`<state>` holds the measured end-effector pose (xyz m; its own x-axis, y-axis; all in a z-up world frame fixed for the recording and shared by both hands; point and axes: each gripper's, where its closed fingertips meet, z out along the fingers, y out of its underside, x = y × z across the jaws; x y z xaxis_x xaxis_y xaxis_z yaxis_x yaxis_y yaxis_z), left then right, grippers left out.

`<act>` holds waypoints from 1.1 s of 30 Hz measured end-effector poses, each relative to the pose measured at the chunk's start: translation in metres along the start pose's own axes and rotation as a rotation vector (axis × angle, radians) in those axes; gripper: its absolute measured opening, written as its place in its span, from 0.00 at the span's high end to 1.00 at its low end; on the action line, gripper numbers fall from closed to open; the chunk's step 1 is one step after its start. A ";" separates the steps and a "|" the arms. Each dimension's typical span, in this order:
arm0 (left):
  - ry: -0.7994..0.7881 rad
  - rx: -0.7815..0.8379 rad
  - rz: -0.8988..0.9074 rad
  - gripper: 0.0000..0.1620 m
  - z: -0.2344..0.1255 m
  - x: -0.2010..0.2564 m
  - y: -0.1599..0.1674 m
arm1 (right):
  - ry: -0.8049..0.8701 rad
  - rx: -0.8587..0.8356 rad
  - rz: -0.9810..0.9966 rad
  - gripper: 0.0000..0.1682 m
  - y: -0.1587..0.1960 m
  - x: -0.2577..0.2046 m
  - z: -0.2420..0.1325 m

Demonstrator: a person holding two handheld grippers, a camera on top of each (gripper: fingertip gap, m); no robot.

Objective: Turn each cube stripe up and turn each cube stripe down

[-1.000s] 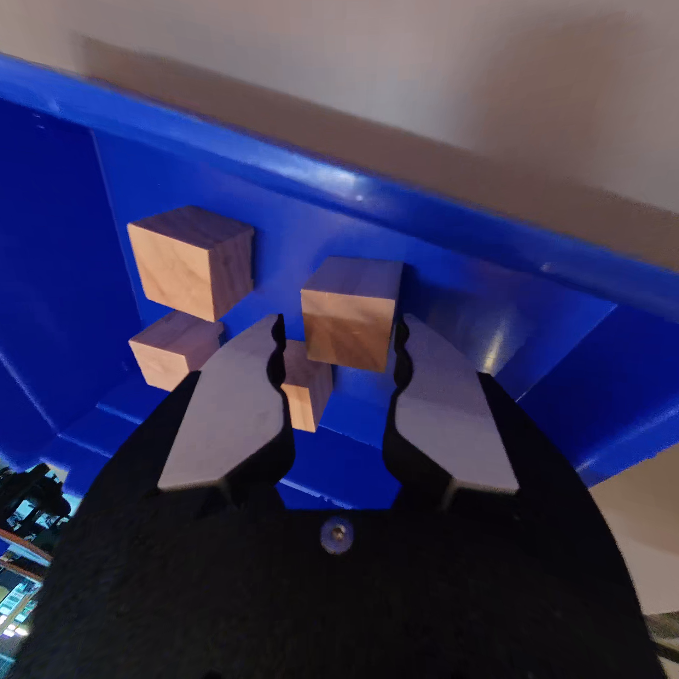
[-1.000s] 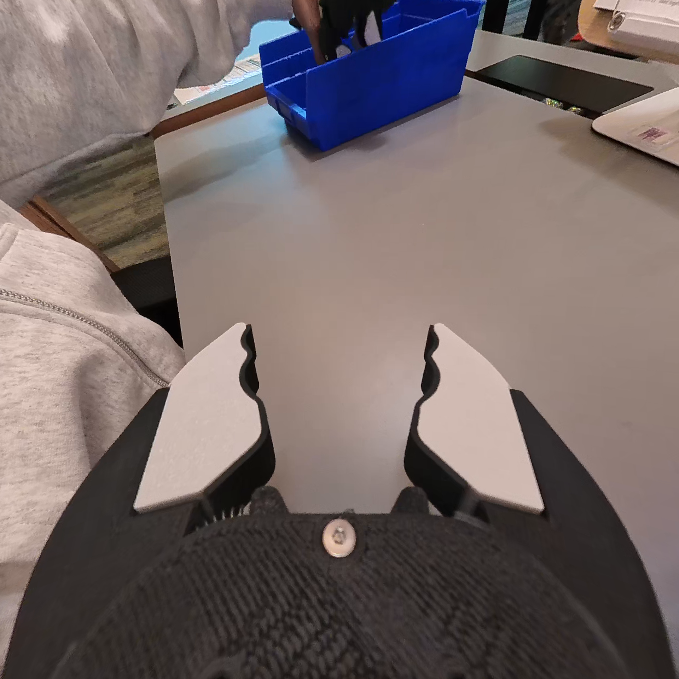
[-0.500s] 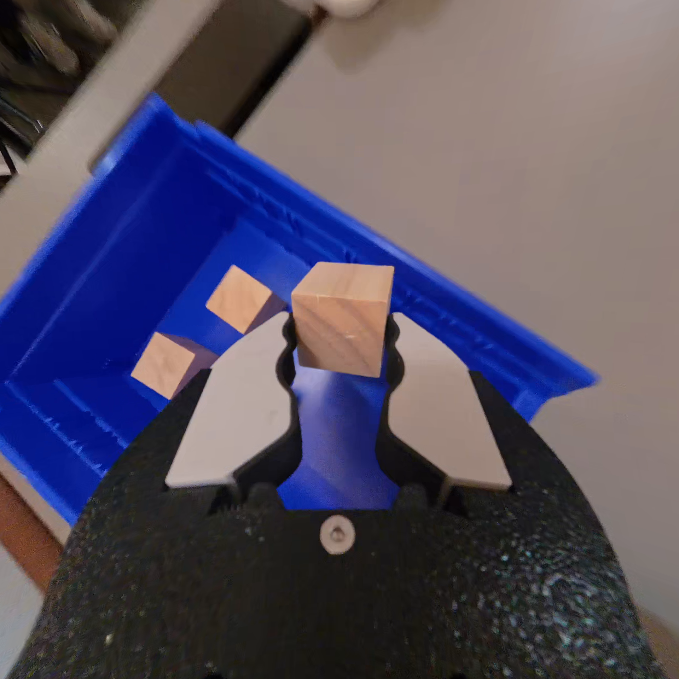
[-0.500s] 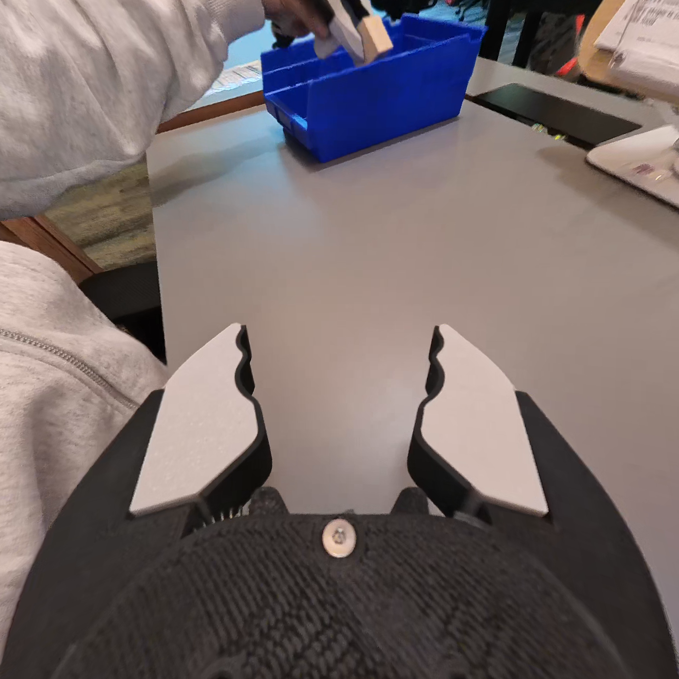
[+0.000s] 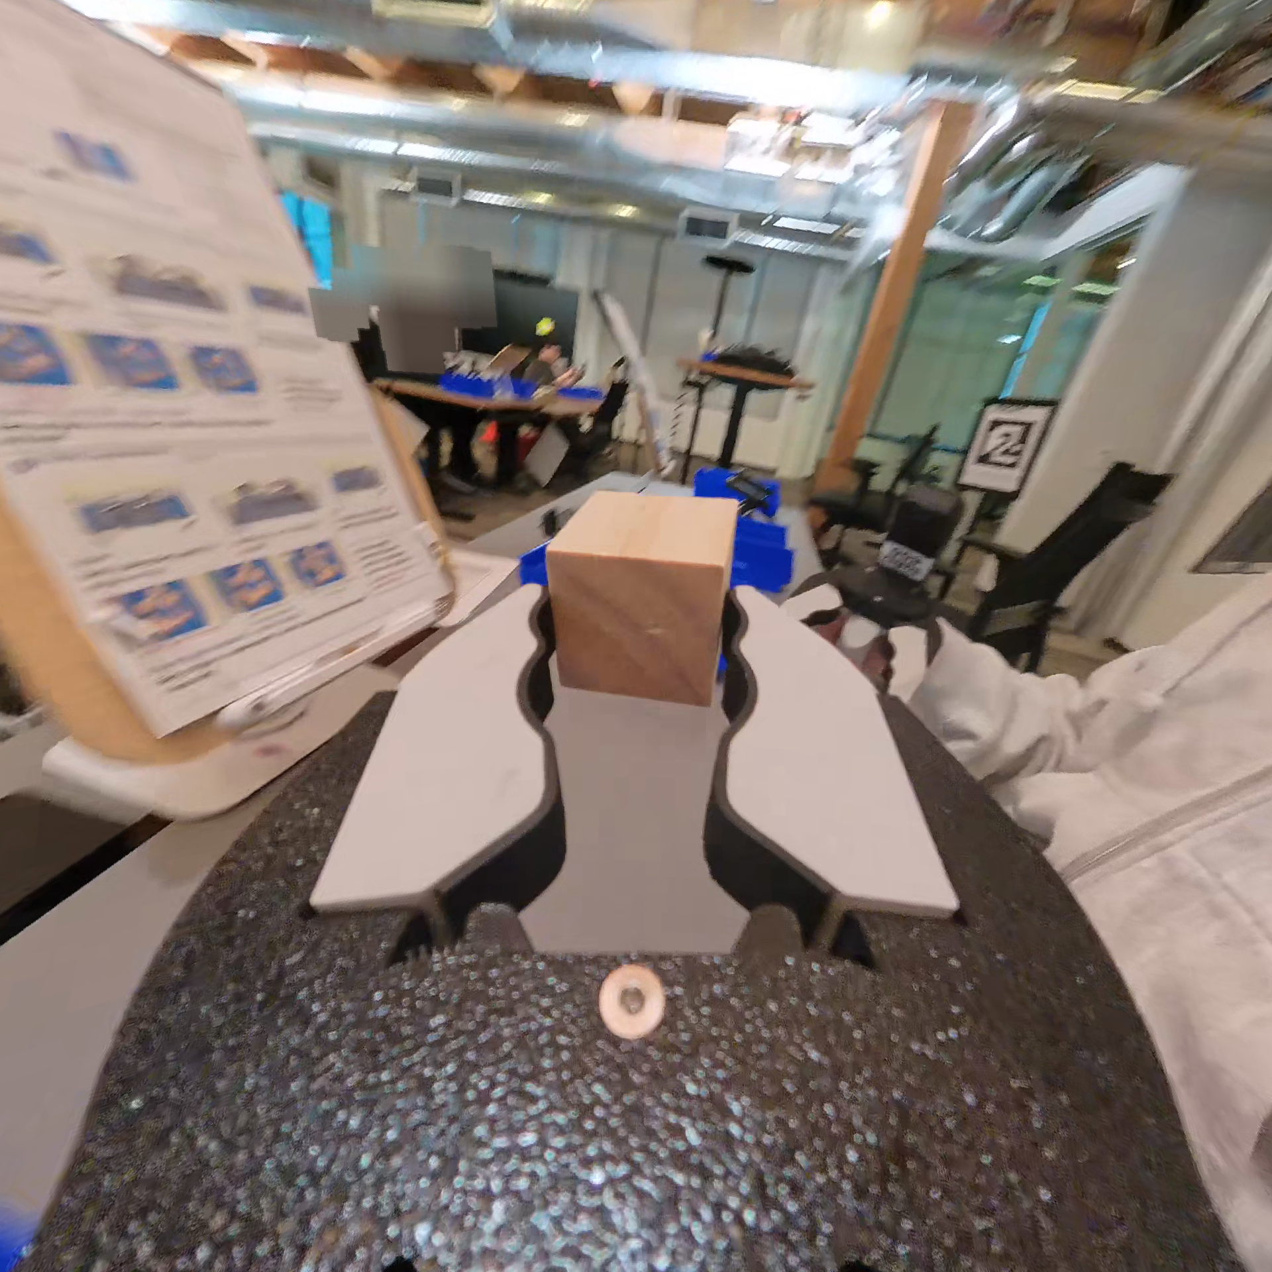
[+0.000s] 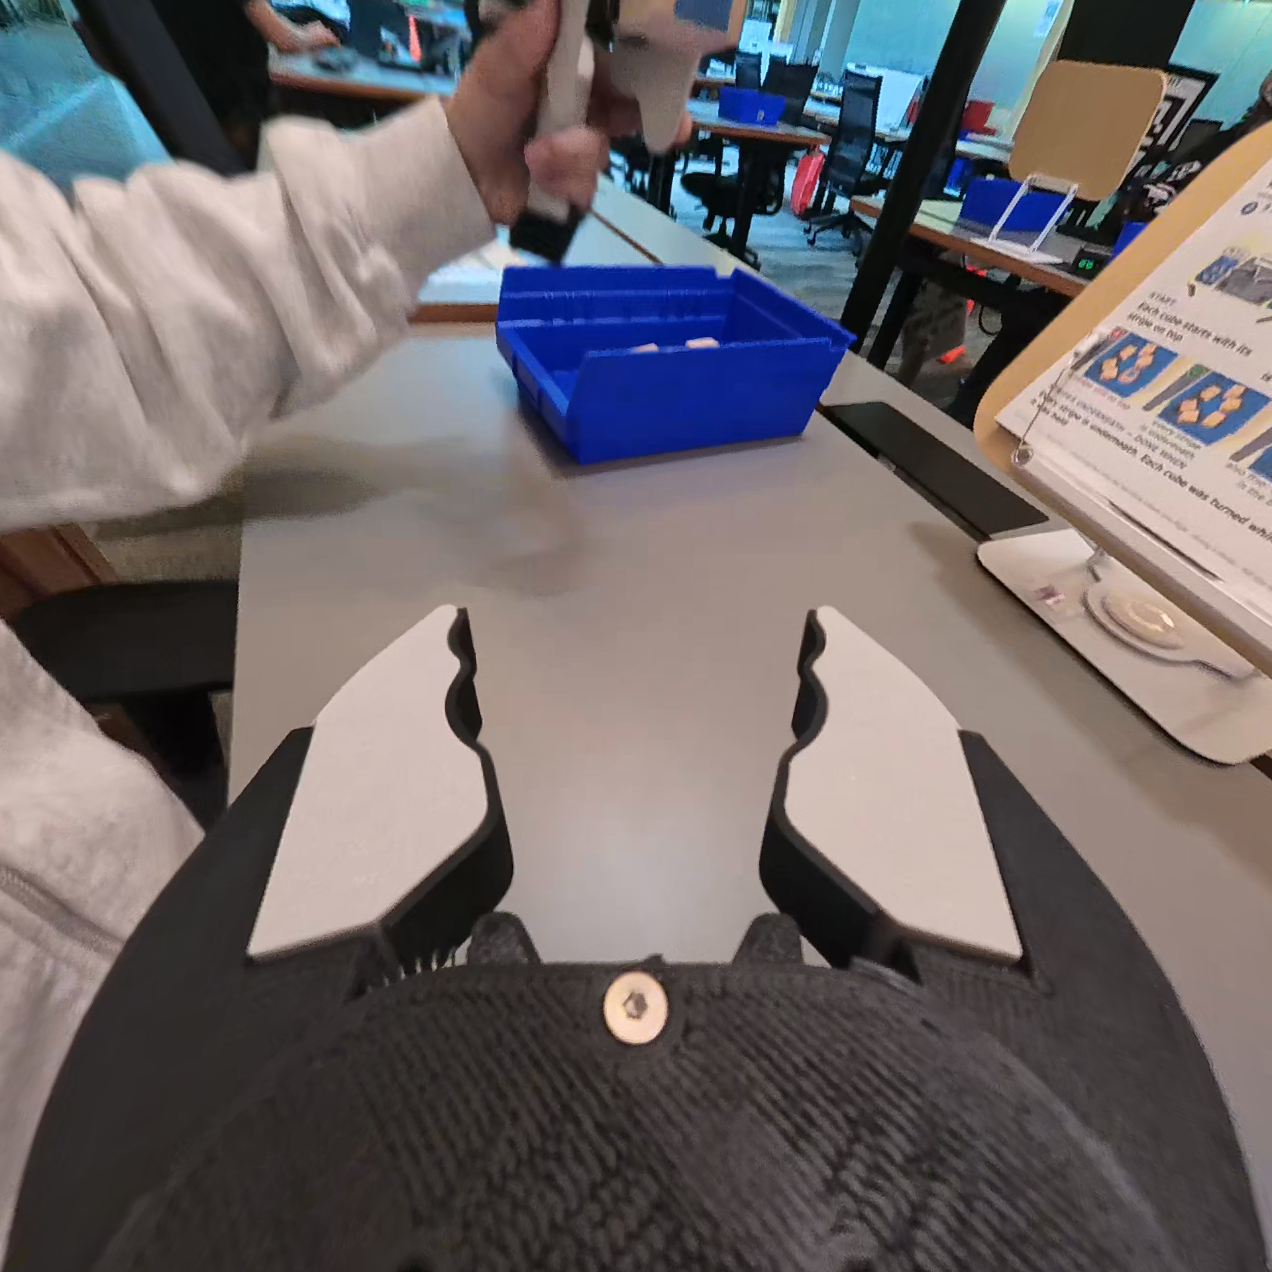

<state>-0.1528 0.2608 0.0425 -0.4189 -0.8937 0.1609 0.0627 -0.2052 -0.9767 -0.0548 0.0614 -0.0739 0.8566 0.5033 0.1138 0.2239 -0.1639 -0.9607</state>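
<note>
The left tongs [image 5: 637, 612] pinch a plain-faced cube [image 5: 640, 595] between their tips, lifted level and clear of the bin [image 6: 661, 365], likely to roll it over and find its stripe, while the right tongs [image 6: 637, 661] wait gaping and empty above the table [image 6: 688, 550].

No stripe shows on the wooden cube [image 5: 640, 606], so whichever face carries it is turned away. The blue bin [image 6: 688, 406] wall hides all but the tops of two cubes inside [image 6: 678, 344]. The raised left gripper [image 6: 619, 62] is smeared and cut off at the top edge. The instruction sheet [image 5: 172, 385] is pure blur.
</note>
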 end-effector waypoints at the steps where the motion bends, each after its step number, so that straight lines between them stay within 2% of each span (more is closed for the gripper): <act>1: 0.037 0.030 -0.001 0.72 0.012 0.009 0.002 | -0.005 0.025 0.024 0.46 -0.007 0.000 0.002; 6: 0.199 0.129 -0.040 0.72 0.069 0.039 0.025 | -0.045 0.194 0.172 0.48 -0.043 0.002 0.001; 10: 0.298 0.201 -0.067 0.72 0.103 0.055 0.047 | -0.051 0.244 0.278 0.48 -0.050 0.010 -0.002; 12: 0.310 0.225 -0.024 0.72 0.117 0.061 0.059 | -0.089 0.260 0.376 0.46 -0.050 0.013 -0.002; 15: 0.297 0.213 0.094 0.72 0.135 0.070 0.078 | -0.179 0.309 0.625 0.47 -0.055 0.024 -0.006; 19: 0.262 0.170 0.241 0.72 0.151 0.078 0.098 | -0.291 0.322 0.885 0.50 -0.054 0.032 -0.010; 23: 0.240 0.079 0.341 0.72 0.163 0.080 0.123 | -0.355 0.283 0.996 0.50 -0.047 0.024 -0.003; 27: 0.234 0.042 0.358 0.72 0.170 0.079 0.138 | -0.355 0.240 1.064 0.50 -0.034 0.026 0.008; 33: 0.202 -0.024 0.415 0.72 0.171 0.074 0.155 | -0.333 0.199 1.182 0.57 -0.019 0.036 0.020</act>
<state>-0.0191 0.0942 -0.0727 -0.5310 -0.8023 -0.2726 0.2418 0.1648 -0.9562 -0.0373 0.0996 -0.0563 0.3189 0.3306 -0.8883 -0.7028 -0.5464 -0.4557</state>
